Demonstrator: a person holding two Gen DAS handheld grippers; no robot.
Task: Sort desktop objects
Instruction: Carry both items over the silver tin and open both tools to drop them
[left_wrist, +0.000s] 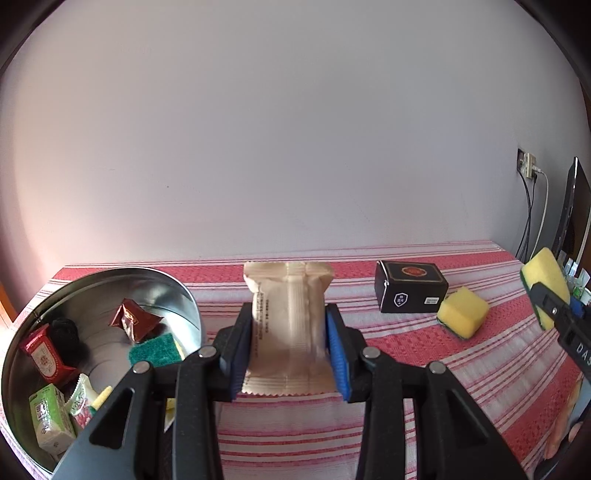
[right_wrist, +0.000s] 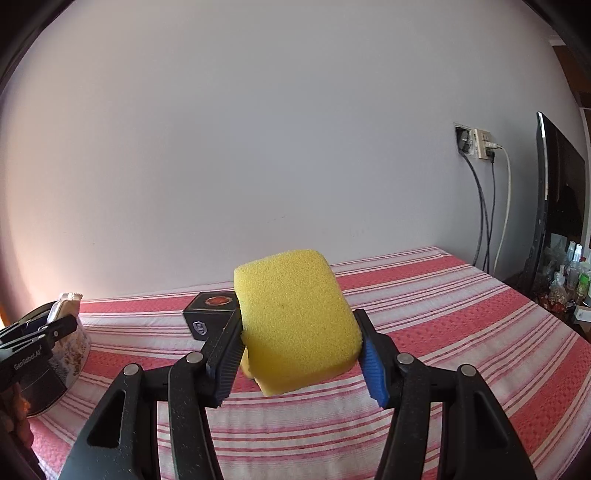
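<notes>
the left gripper (left_wrist: 290, 345) is clamped on a beige snack packet (left_wrist: 290, 325), its blue pads (left_wrist: 334, 354) pressing the packet's two sides. the packet stands upright between the fingers, lifted above the red-and-white striped tablecloth (left_wrist: 424, 354), with its crimped lower edge hanging free. just to the left of it sits a round metal tin (left_wrist: 184, 291), which holds a dark red wrapped candy (left_wrist: 133, 319), a green scouring pad (left_wrist: 157, 349), a red packet (left_wrist: 46, 358), a small black item (left_wrist: 64, 332) and a green-and-white packet (left_wrist: 50, 417). the packet is beside the tin's rim, not over its opening.

the right gripper (right_wrist: 301, 354) is closed on a yellow sponge (right_wrist: 295, 314), squeezing its lower sides so that the sponge bulges a little at the pads. the sponge is held up off the cloth, tilted, its broad yellow face toward the camera. in the left wrist view the same sponge shows at the far right, raised above the table's edge.

on the cloth between the two grippers stands a black box (left_wrist: 410, 291) with a red emblem on top, and touching or just beside its right corner lies a second yellow sponge (left_wrist: 463, 312) with a dark green underside.

behind the table rises a plain pale wall (right_wrist: 258, 129), with a wall socket (right_wrist: 476, 142) and hanging cables (right_wrist: 491, 214) at right, next to a dark monitor (right_wrist: 561, 199).
</notes>
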